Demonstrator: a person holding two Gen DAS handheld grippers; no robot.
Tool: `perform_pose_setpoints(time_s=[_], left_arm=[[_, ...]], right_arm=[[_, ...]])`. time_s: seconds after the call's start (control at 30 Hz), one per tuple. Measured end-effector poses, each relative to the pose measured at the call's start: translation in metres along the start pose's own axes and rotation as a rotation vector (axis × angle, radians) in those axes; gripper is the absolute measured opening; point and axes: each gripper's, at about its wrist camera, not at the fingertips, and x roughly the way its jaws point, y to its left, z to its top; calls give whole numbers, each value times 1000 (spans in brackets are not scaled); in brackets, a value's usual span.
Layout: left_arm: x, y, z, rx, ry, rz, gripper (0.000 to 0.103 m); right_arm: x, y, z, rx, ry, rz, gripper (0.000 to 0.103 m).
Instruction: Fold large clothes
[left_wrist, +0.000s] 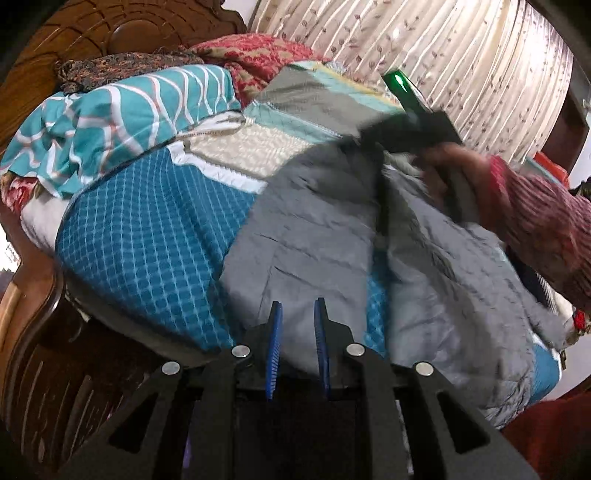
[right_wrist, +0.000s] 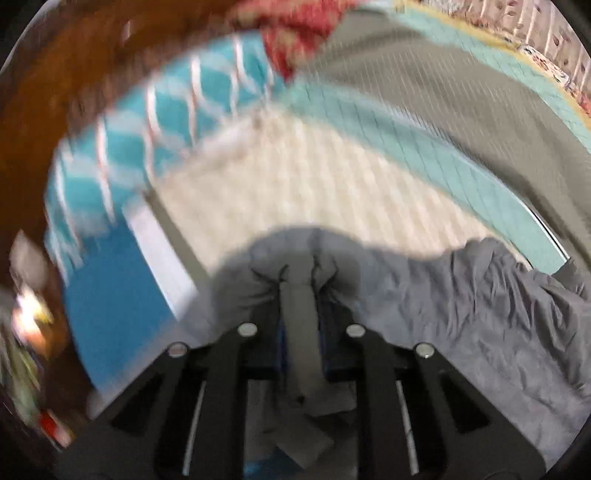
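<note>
A large grey quilted jacket (left_wrist: 332, 236) lies spread on a bed. My left gripper (left_wrist: 298, 310) is open and empty, its blue pads just above the jacket's near edge. My right gripper (right_wrist: 300, 280) is shut on a fold of the grey jacket (right_wrist: 461, 314), which trails off to the right; that view is blurred by motion. In the left wrist view the right gripper's black body (left_wrist: 417, 125) and the hand holding it are over the jacket's far side.
The bed has a blue checked cover (left_wrist: 147, 240) with cream and teal patches. A teal patterned pillow (left_wrist: 122, 122) and red cloth (left_wrist: 258, 55) lie by the carved wooden headboard (left_wrist: 92, 33). A pleated curtain (left_wrist: 461, 55) hangs behind.
</note>
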Motion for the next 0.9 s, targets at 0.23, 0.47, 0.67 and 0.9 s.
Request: perform_pose_setpoints(time_s=[0.23, 0.47, 0.67, 0.9], left_arm=[[-3, 9, 14, -52, -25, 6, 40], [6, -26, 21, 31, -8, -82, 40], [64, -98, 27, 164, 86, -228, 40], [141, -125, 15, 226, 228, -86, 40]], right_arm=[[60, 40, 7, -59, 69, -36, 53], [-53, -53, -41, 46, -115, 182, 70], [-61, -196, -37, 249, -66, -66, 70], [21, -319, -15, 586, 114, -372, 59]])
